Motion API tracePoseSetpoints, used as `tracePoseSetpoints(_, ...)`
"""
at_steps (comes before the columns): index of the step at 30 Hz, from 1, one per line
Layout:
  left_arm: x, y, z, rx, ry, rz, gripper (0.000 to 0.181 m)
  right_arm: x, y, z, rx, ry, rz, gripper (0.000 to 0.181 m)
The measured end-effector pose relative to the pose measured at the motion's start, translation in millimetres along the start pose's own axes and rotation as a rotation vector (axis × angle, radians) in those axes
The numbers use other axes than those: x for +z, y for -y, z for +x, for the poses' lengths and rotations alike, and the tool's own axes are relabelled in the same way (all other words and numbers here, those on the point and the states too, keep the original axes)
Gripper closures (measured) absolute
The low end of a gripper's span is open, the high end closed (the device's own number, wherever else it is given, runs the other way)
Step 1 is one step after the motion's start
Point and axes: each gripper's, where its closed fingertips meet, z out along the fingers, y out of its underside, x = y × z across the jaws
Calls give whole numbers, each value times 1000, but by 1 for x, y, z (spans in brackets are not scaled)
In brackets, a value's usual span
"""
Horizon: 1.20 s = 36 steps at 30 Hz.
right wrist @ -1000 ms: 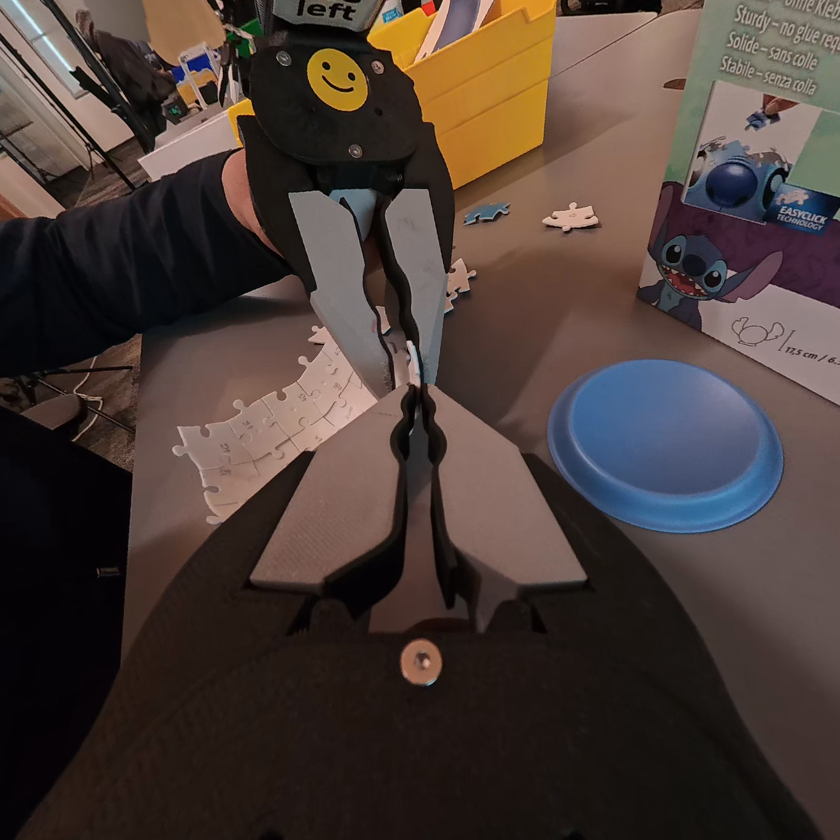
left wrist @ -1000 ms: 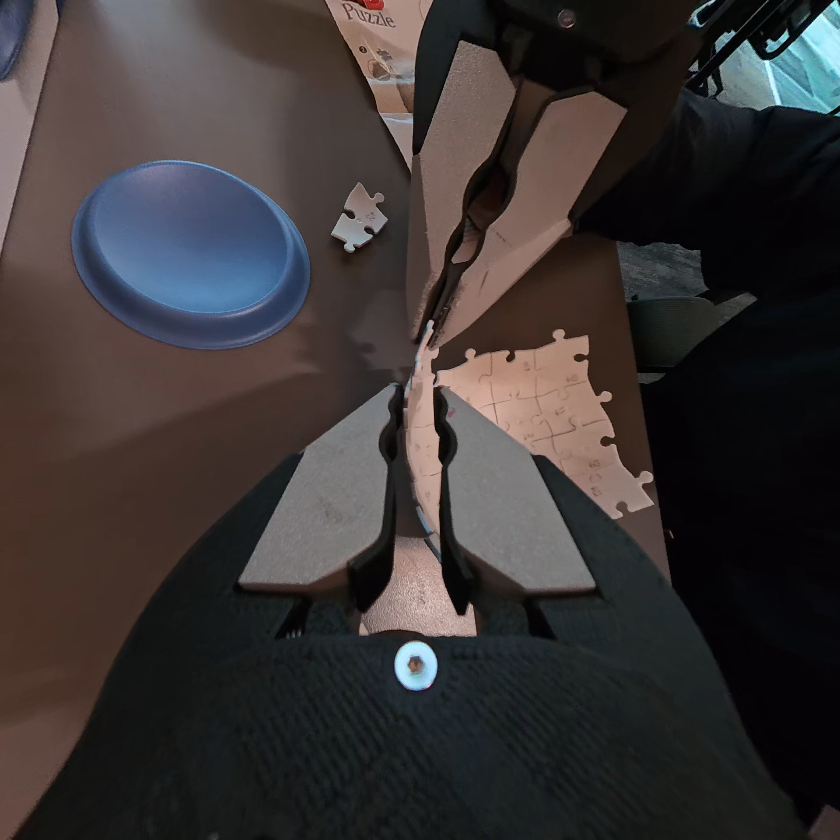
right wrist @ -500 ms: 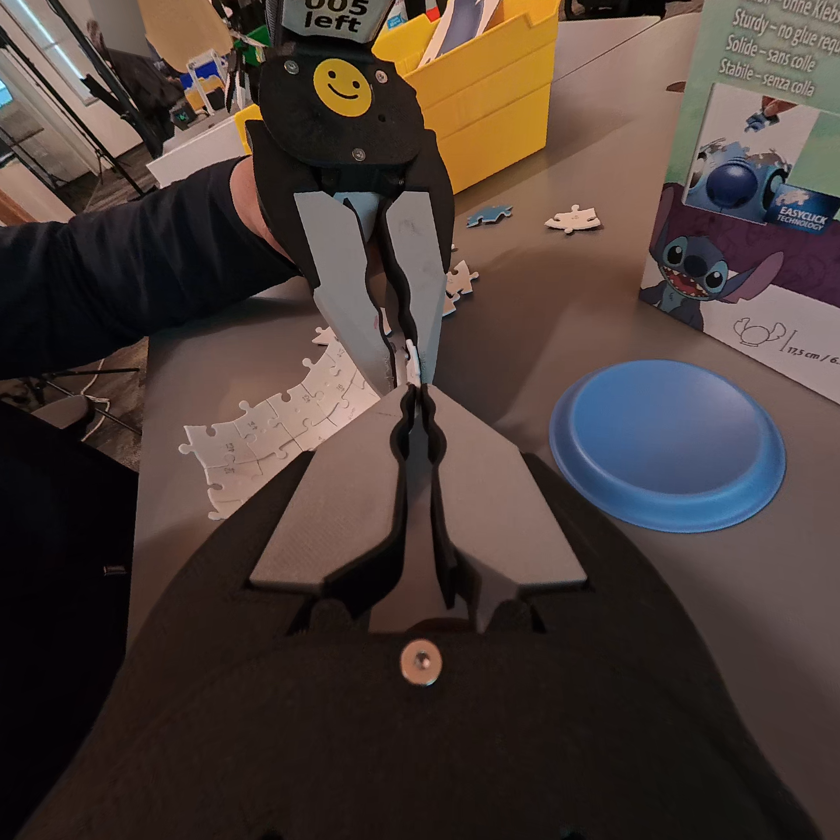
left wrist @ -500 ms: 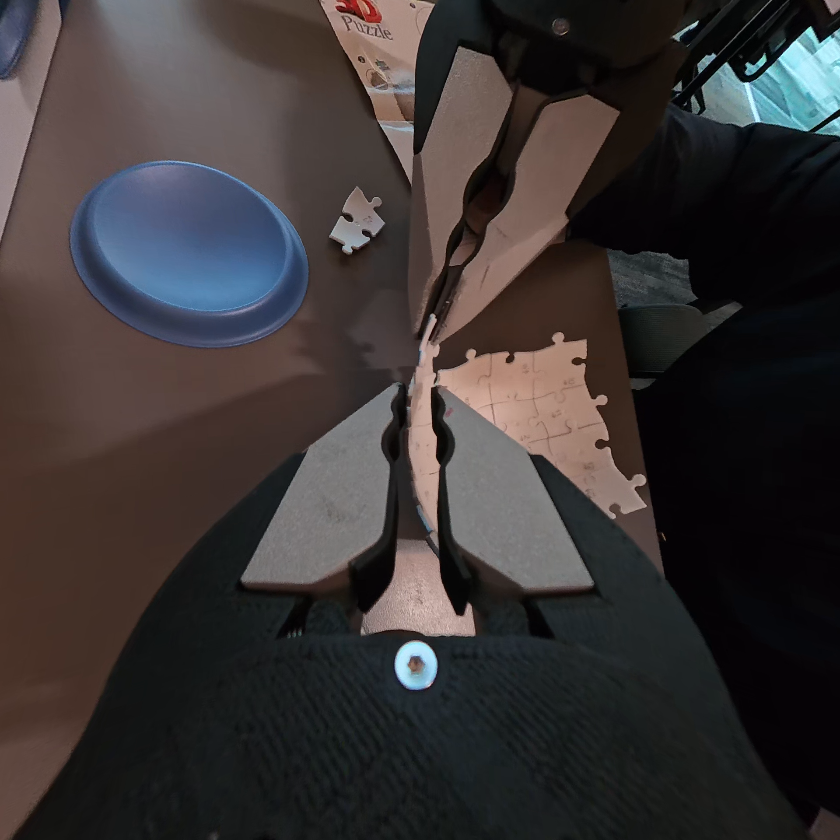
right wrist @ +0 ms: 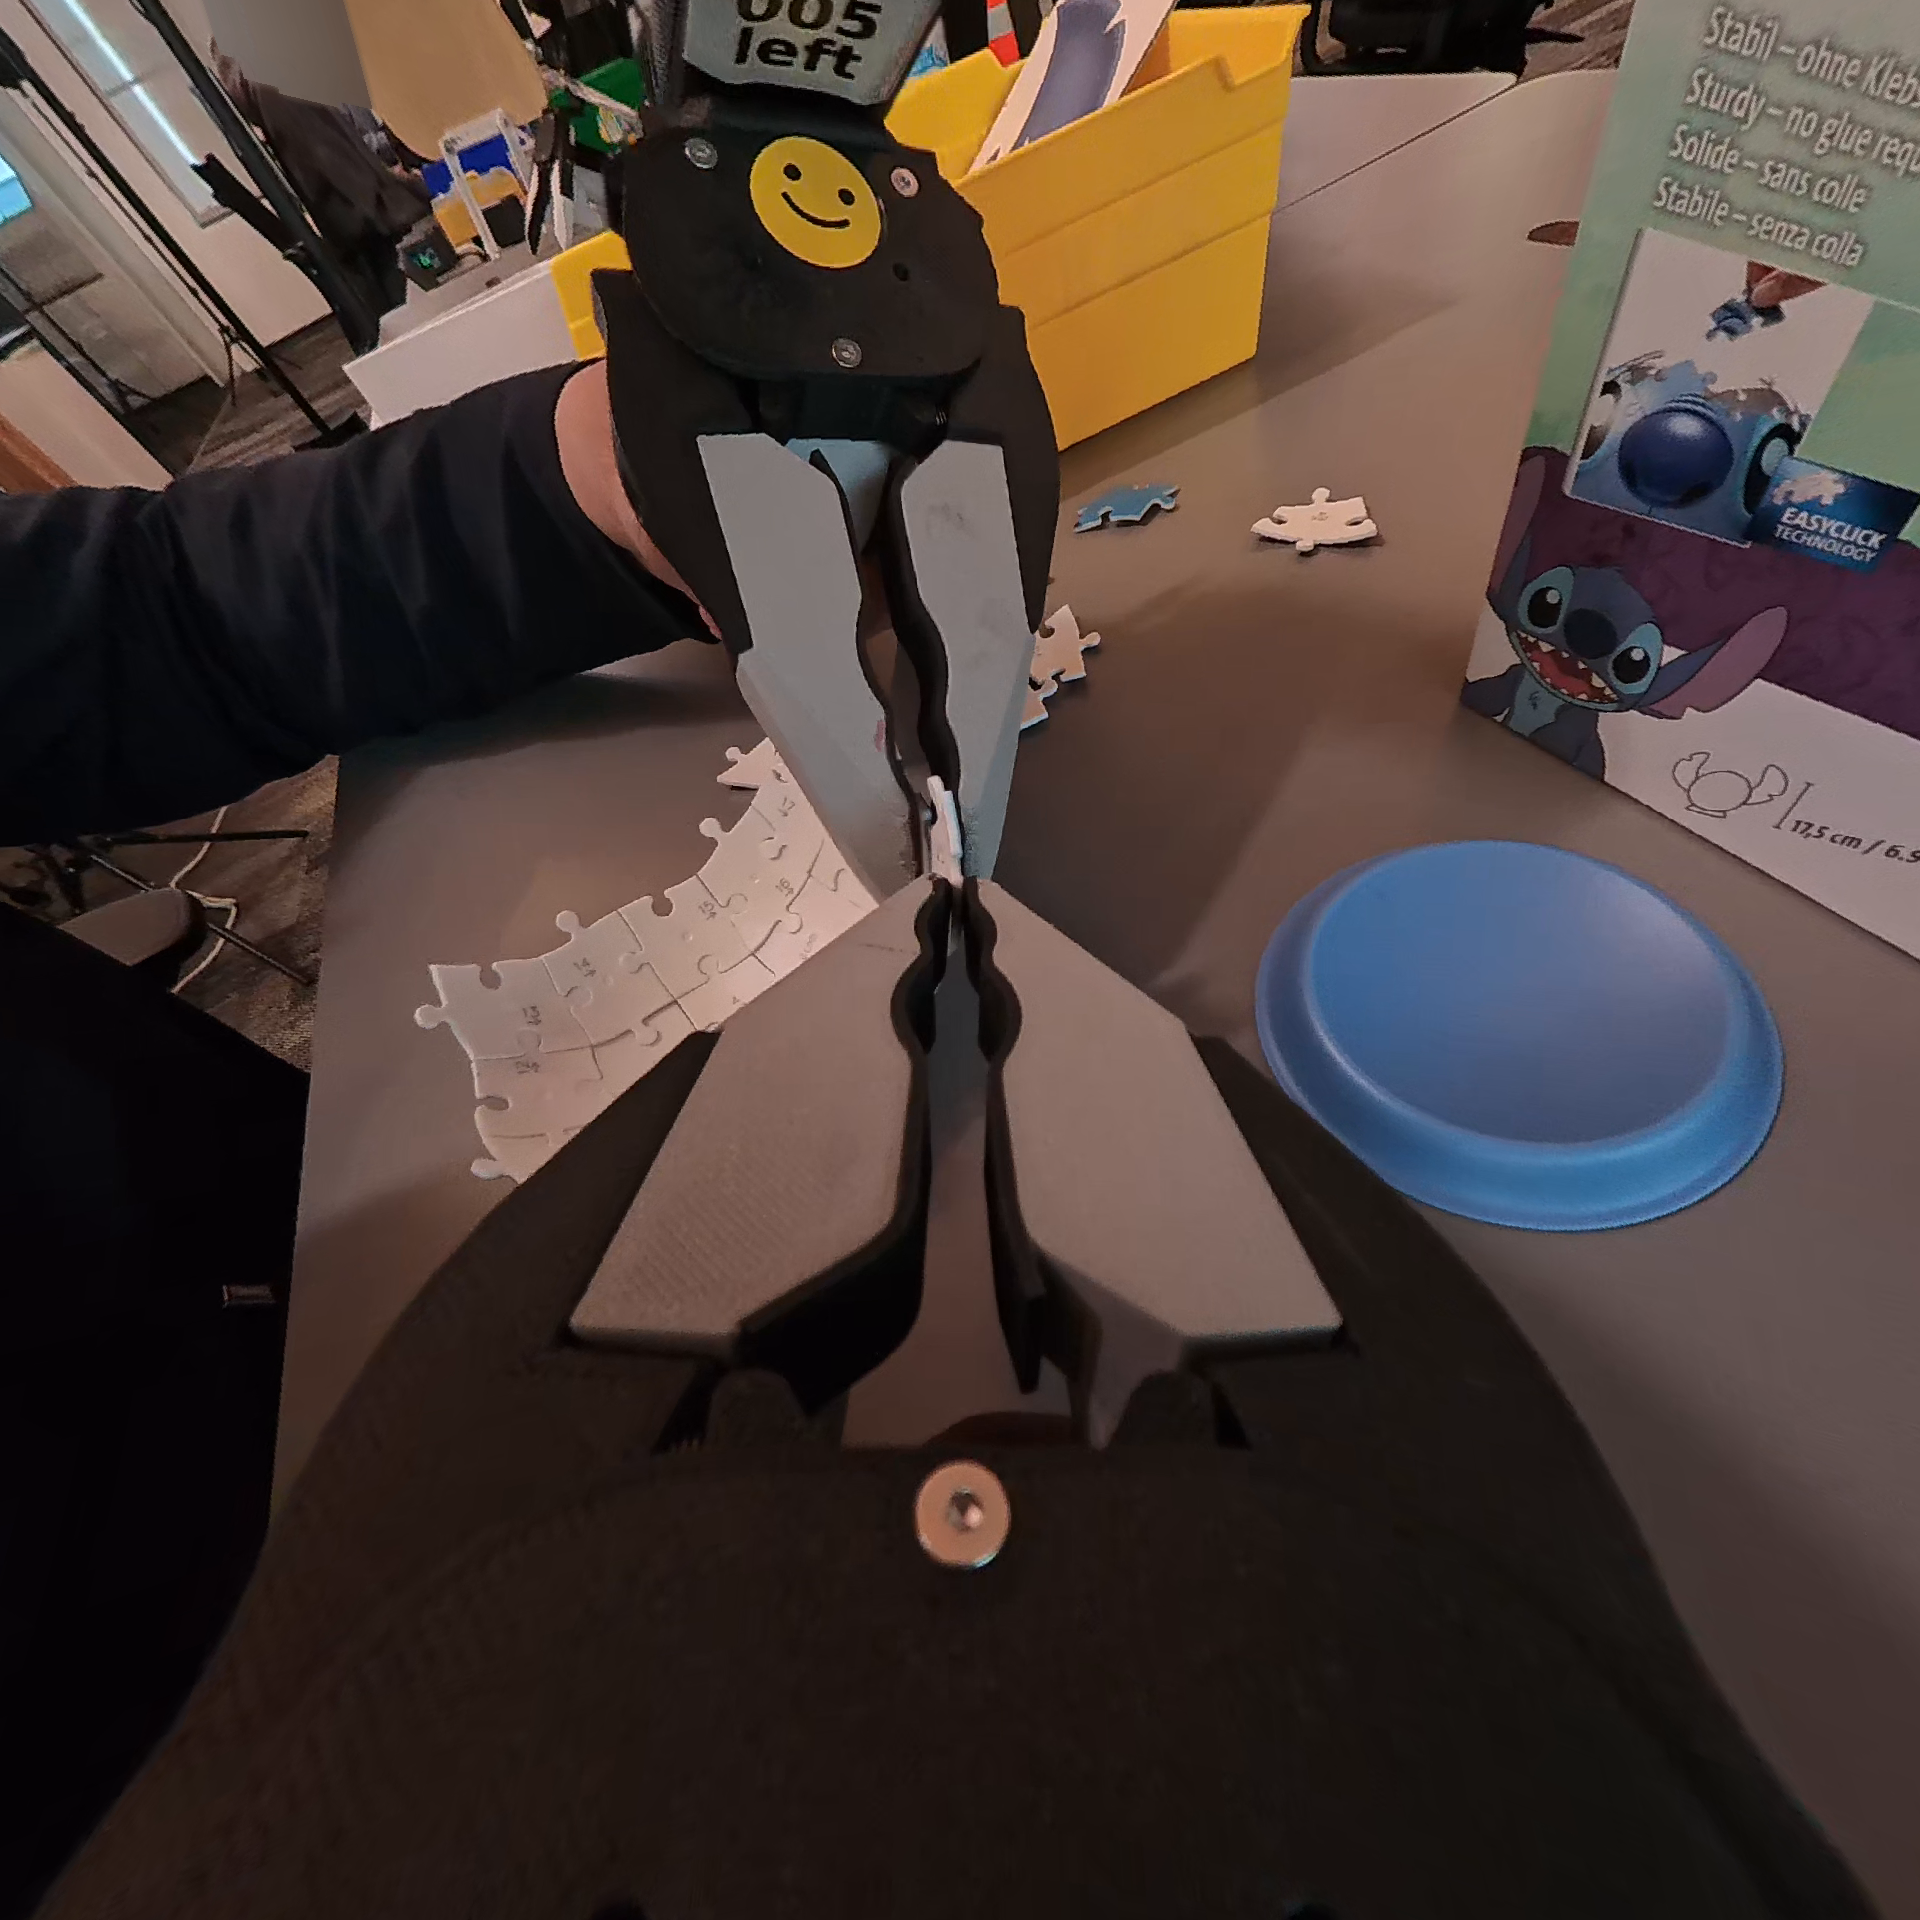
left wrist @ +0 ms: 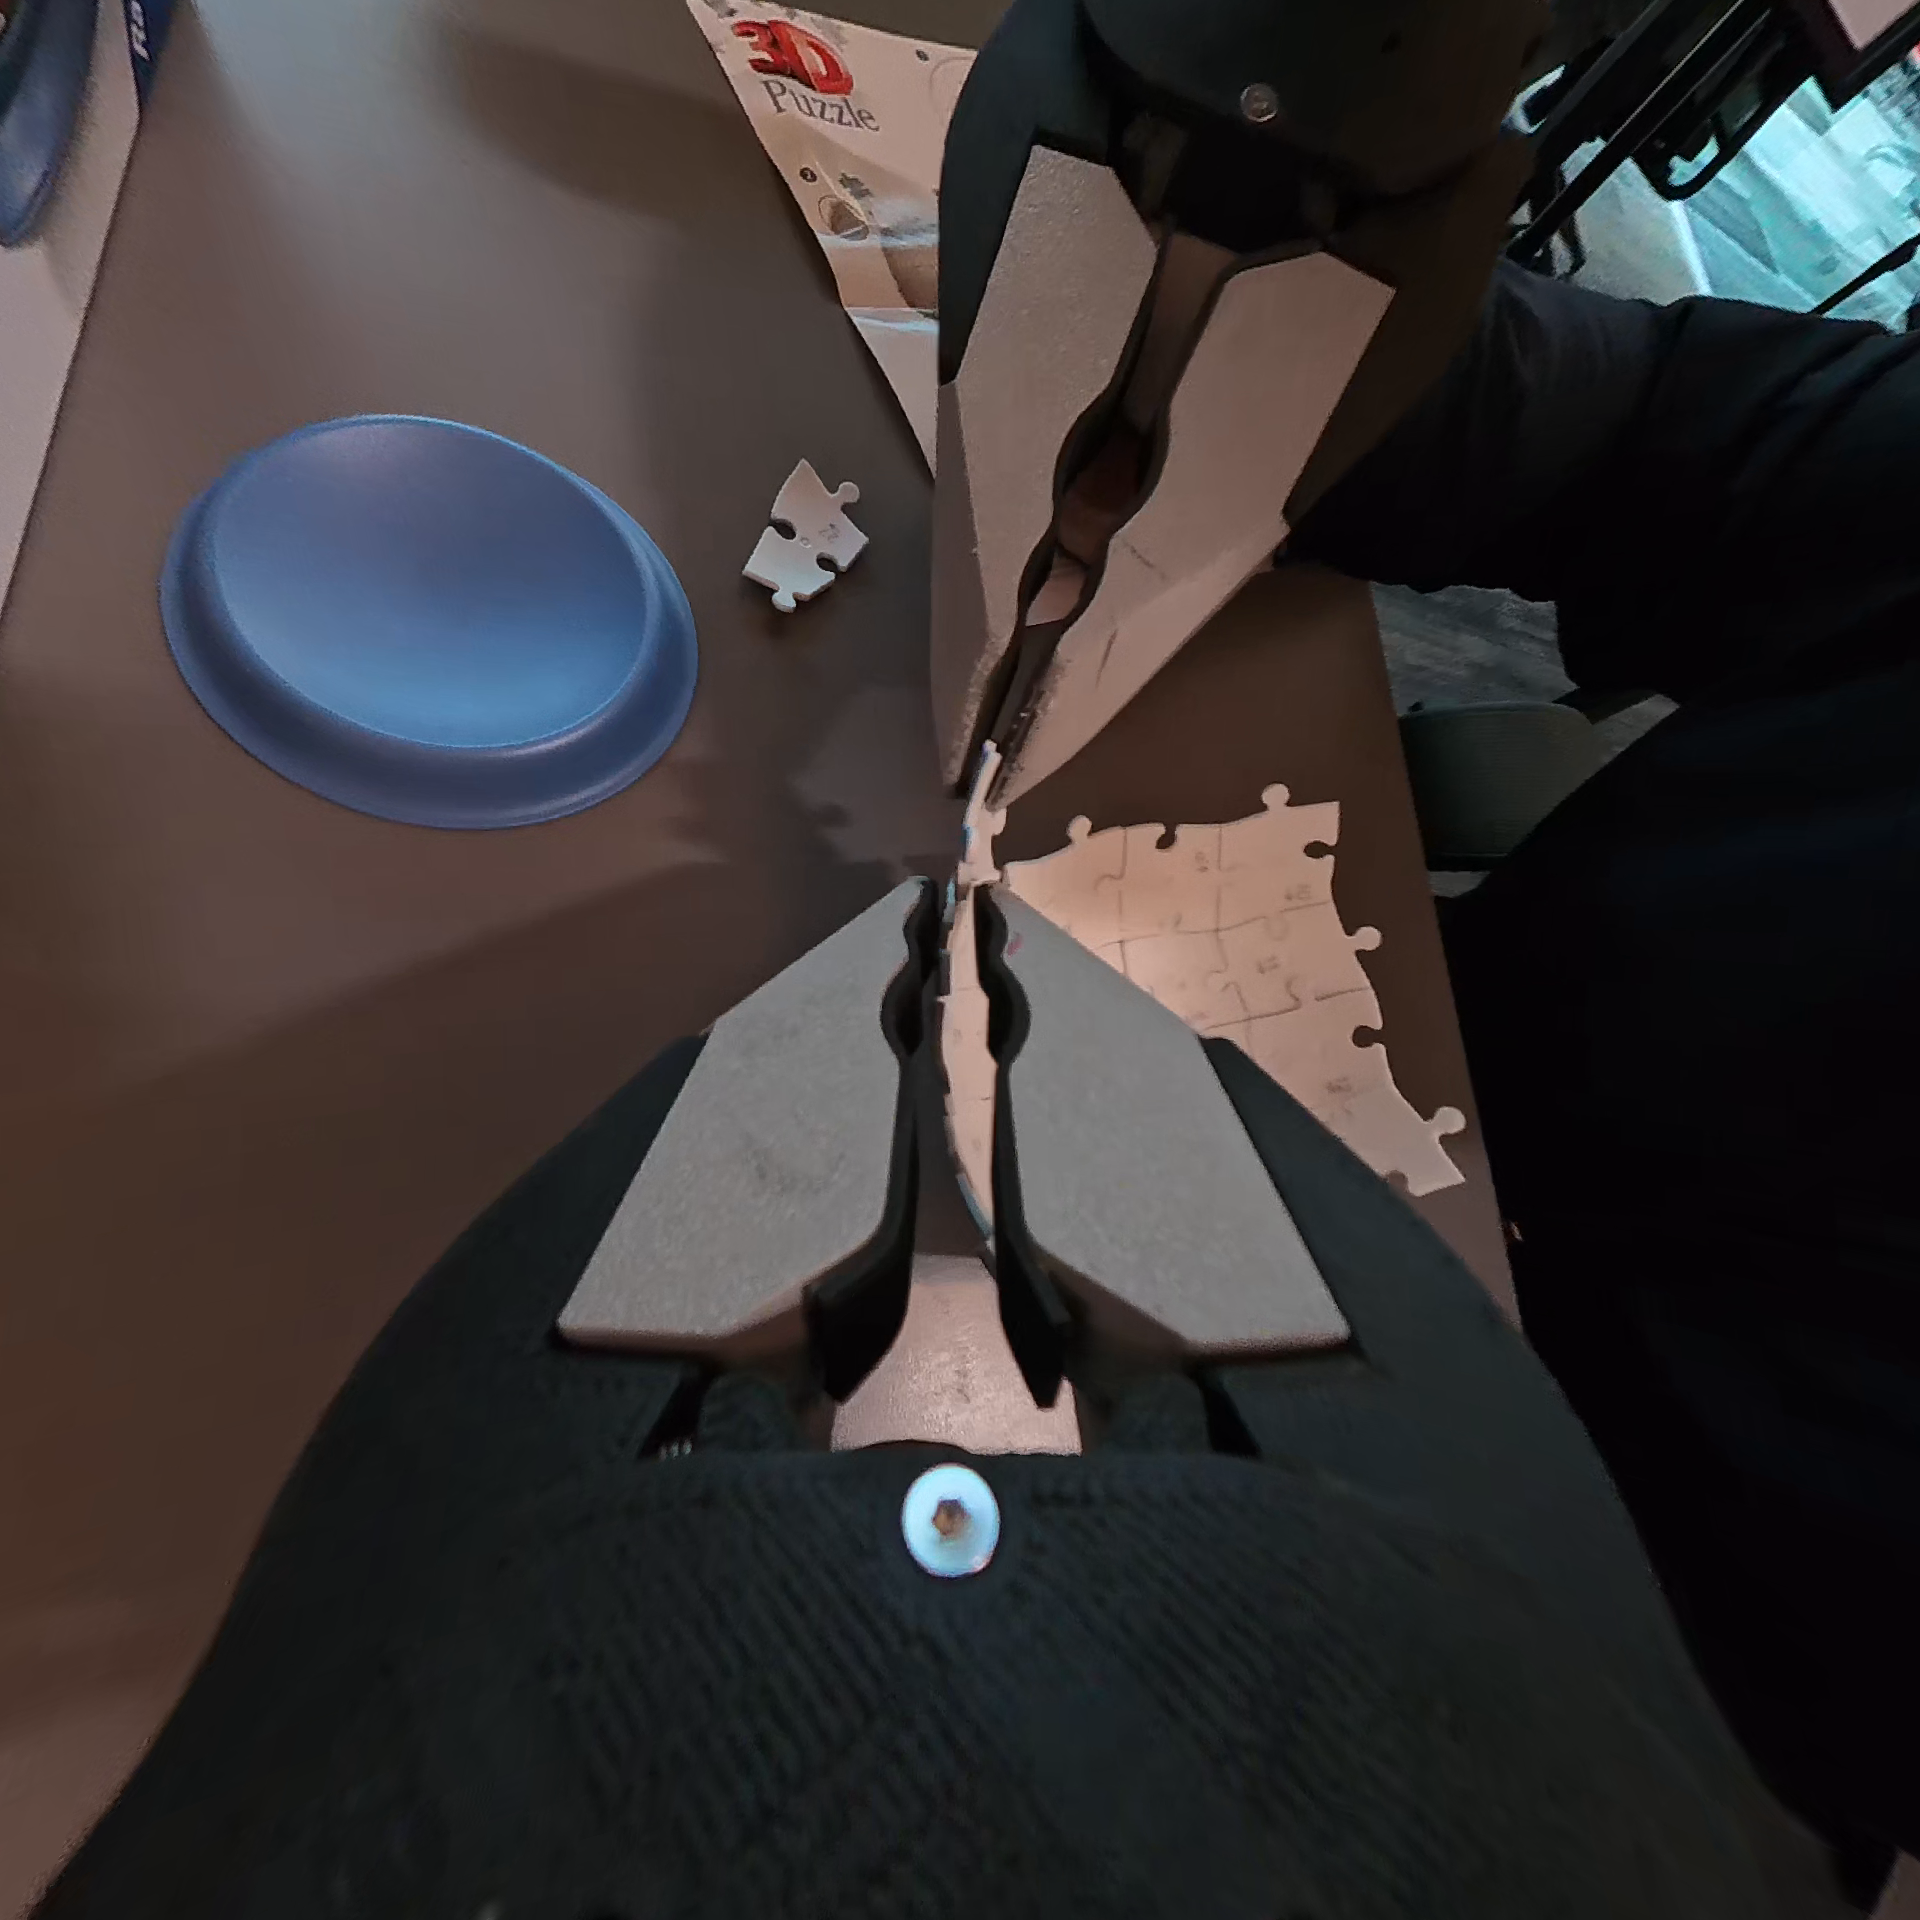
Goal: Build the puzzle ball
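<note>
My left gripper is shut on a curved white strip of joined puzzle pieces, held edge-on above the table. My right gripper comes in from the far side, tip to tip with it, and is shut on a small white puzzle piece that touches the end of the strip. In the right wrist view my right gripper meets the left gripper, with the white piece between the tips. A flat assembled white puzzle section lies on the table below and also shows in the right wrist view.
A blue round dish sits on the brown table. A loose white piece and a leaflet lie beyond it. The puzzle box, yellow bins and loose pieces stand farther off. The table edge runs by the assembled section. The right tips stand about 10 centimetres off the blue round dish.
Both grippers stay shut and tip to tip. They have shifted only slightly, with the small piece still against the end of the strip.
</note>
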Motion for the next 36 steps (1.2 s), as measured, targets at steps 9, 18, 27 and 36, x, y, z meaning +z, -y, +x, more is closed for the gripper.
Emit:
tracePoseSetpoints(9, 1, 0, 0, -36, -32, 15, 178, 0, -1, 0, -16, -6, -5, 181)
tracePoseSetpoints(18, 0, 1, 3, -78, -76, 32, 173, 0, -1, 1, -37, -22, -10, 181)
tracePoseSetpoints(27, 1, 2, 0, -128, -57, 40, 178, 0, -1, 1, -47, -31, -7, 181)
tracePoseSetpoints(36, 4, -3, 1, -119, -17, -10, 181, 1, -5, 1, -36, -18, -33, 181)
